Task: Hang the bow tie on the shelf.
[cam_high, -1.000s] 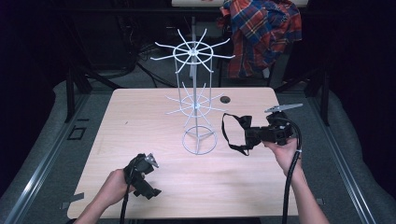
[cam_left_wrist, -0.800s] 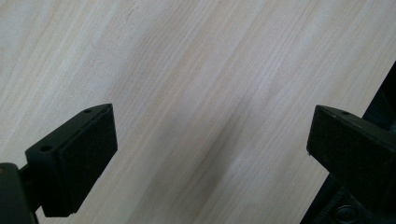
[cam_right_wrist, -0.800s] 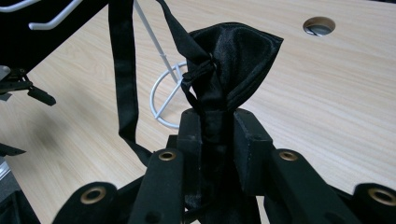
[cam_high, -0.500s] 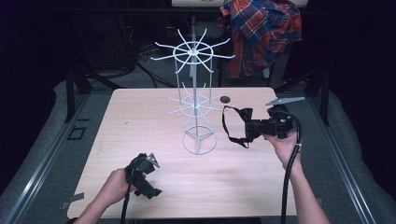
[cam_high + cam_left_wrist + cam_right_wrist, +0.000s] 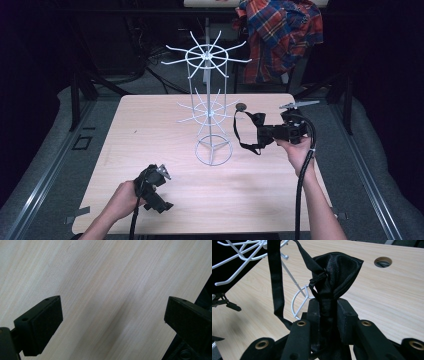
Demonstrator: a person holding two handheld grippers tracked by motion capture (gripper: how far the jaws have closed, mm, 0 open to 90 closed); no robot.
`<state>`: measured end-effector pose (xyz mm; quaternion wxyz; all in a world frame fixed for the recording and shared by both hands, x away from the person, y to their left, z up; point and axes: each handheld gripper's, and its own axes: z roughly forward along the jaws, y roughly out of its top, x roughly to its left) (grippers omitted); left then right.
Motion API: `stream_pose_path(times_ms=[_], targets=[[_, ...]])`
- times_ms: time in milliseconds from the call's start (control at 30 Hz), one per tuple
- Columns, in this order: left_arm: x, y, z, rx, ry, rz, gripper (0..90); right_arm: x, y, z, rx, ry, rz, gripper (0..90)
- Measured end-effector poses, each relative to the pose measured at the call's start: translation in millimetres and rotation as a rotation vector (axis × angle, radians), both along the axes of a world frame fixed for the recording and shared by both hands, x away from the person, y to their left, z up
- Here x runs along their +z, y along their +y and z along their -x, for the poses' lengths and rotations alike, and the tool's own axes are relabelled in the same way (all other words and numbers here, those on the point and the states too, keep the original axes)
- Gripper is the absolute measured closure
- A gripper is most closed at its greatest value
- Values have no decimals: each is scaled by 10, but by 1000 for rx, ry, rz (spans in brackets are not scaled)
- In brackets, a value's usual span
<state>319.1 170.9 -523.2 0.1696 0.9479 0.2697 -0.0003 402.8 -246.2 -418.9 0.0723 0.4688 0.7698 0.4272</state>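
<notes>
We have the black bow tie [image 5: 332, 272] clamped in the right tongs [image 5: 328, 307], held above the desk [image 5: 150, 130] beside the white wire rack [image 5: 211, 110]. Not hung yet, we judge; the strap [image 5: 239, 135] must go onto a hook. Left tongs [image 5: 110, 322] spread apart over bare desk.

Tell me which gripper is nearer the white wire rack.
Right. The right gripper, shut on the black bow tie, sits just beside the white wire rack. The left gripper lies open near the table's front edge.

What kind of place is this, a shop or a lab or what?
Probably a lab or recording studio rather than a shop: one bare wooden table in a dark room, a white wire display rack standing alone, cables behind it, and the right gripper holding a black bow tie.
</notes>
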Motion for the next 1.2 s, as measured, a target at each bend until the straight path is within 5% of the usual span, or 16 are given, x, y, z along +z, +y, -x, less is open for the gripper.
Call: stream_pose_path(times_ms=[1200], targets=[[7, 24, 18, 0, 6, 9, 17, -234, 332, -109, 18, 28, 53, 741]])
